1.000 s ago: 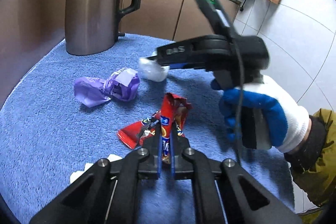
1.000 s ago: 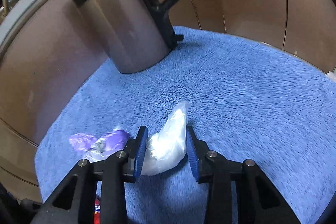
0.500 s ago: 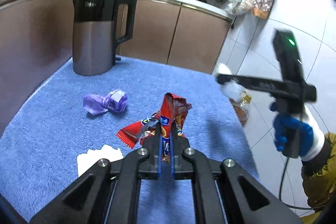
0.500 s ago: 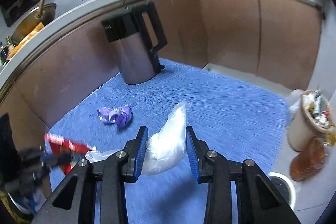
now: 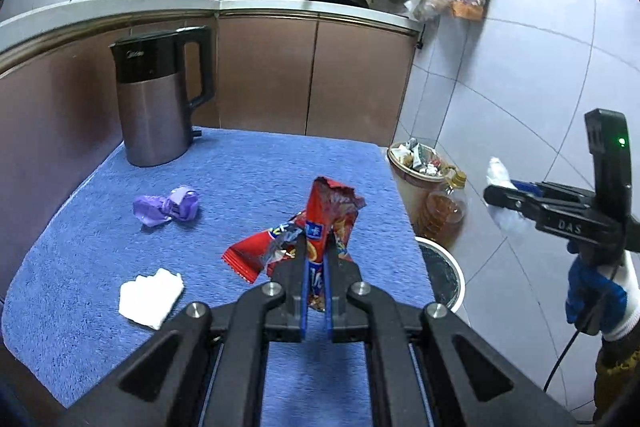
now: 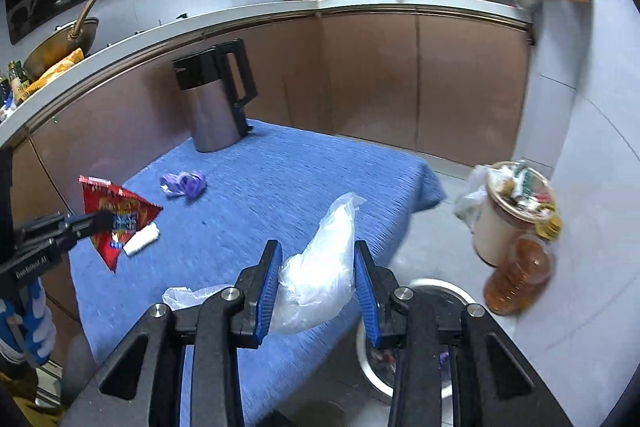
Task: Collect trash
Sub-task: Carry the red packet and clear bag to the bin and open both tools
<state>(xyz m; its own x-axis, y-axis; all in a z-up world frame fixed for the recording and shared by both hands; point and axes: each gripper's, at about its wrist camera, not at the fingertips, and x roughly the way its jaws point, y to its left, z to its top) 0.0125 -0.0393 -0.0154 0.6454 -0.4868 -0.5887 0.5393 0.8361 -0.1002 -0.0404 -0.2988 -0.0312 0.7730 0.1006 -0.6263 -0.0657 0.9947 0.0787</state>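
My left gripper is clamped on the red wrapper, lifted over the blue mat's right half. My right gripper pinches the clear bag past the mat's right edge, near the full bin.

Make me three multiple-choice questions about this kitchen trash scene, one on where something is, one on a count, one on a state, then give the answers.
1. Where does the kettle stand?
A. far left corner of the blue cloth
B. on the floor
C. on the counter

2. How many trash pieces lie loose on the cloth?
A. two
B. four
C. none

3. What does the left gripper hold?
A. nothing
B. red snack wrapper
C. a bottle

Answers: 1 A, it stands on the cloth's far left corner. 2 A, only the purple wrapper and white tissue. 3 B, the jaws pinch it upright.
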